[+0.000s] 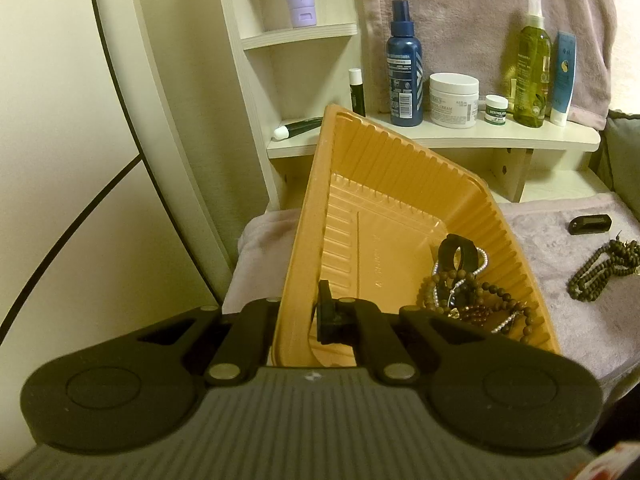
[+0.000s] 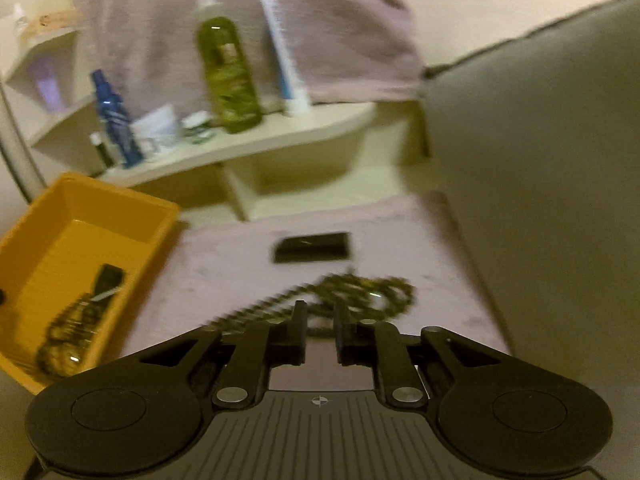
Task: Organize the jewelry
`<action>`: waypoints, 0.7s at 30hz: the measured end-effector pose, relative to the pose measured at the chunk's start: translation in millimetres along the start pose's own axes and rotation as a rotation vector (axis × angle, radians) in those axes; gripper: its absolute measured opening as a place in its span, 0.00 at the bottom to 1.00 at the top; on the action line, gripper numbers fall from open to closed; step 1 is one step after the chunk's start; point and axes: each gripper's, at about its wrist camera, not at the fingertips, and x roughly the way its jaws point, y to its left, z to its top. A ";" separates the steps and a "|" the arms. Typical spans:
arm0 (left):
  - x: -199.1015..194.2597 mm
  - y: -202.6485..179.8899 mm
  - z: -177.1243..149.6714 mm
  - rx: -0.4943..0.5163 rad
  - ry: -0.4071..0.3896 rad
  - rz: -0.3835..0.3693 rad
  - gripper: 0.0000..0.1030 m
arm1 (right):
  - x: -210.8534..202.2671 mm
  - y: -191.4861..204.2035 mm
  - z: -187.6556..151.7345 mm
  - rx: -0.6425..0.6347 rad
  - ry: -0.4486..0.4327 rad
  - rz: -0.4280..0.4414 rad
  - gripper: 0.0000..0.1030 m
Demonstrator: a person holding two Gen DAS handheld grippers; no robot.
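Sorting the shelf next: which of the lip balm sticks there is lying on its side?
The white-capped stick at the shelf's left end lies flat, partly behind the yellow tray. The other stick stands upright beside the blue bottle.

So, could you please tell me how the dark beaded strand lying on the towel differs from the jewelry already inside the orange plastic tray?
The dark beaded strand lies alone, spread loosely on the lilac towel; the jewelry in the orange plastic tray is a tangled pile. The strand is uniformly dark; the pile mixes brown, reddish and pearly beads with a black band. Both include round beads.
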 end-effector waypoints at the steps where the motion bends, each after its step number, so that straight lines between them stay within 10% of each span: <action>1: 0.0 0.0 0.0 0.000 0.000 0.000 0.04 | -2.2 -4.6 -2.4 -0.003 0.000 -0.018 0.18; 21: 0.2 -0.5 -0.6 0.011 0.004 0.006 0.04 | 20.2 -11.4 -21.9 -0.148 0.044 -0.084 0.29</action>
